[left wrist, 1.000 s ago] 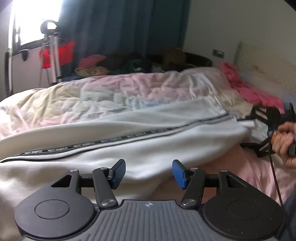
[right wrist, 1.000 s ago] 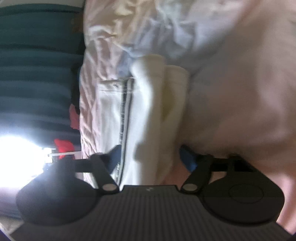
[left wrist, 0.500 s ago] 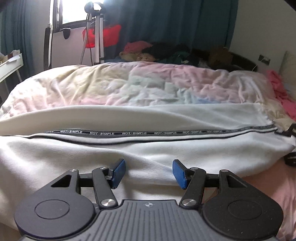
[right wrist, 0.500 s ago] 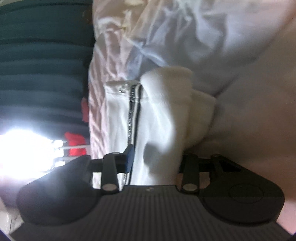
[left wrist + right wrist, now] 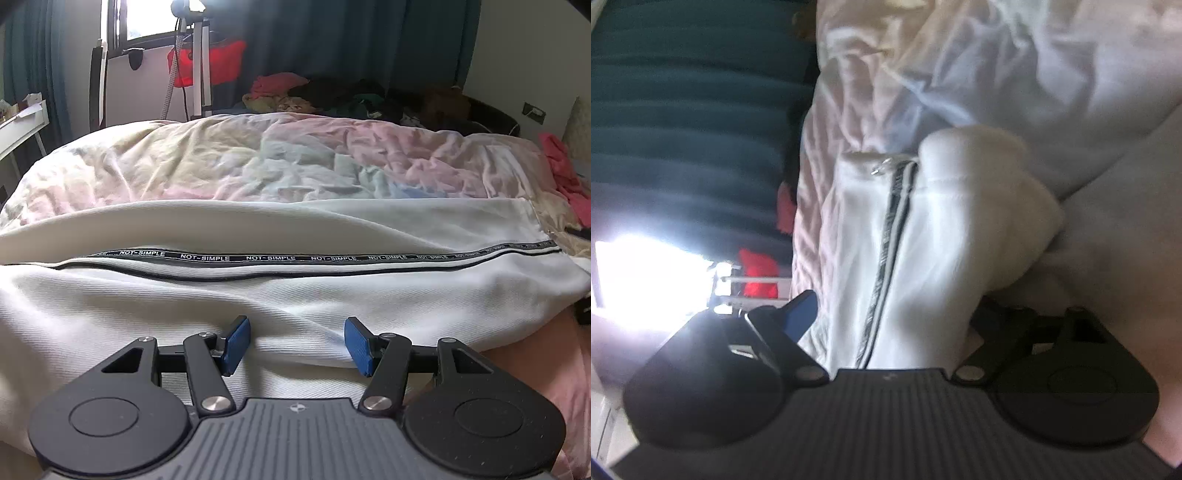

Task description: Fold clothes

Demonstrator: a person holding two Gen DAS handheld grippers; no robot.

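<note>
A bed with a crumpled pastel quilt (image 5: 295,166) is filling the room's middle. White trousers (image 5: 295,288) are lying lengthwise across the near side of the quilt, with a black printed stripe (image 5: 266,257) running along them from left to right. Beyond the bed, dark teal curtains (image 5: 351,40) are hanging on the far wall, a tripod (image 5: 197,59) is standing by the bright window at far left, and a heap of clothes (image 5: 332,96) is lying behind the bed.

The left gripper (image 5: 295,345) is hovering over the near part of the trousers; its jaws are standing partly apart with the fabric lying below them, ungripped.

Only the left view is showing the stripe's lettering, the heap and the full length of the garment. Only the right view, which is rolled sideways and blurred, is showing the trousers' folded end and a small metal zip pull (image 5: 882,168). The right gripper (image 5: 894,314) is opening its jaws wide, with the trousers' fabric lying between them; its right pad is hidden behind the cloth.
</note>
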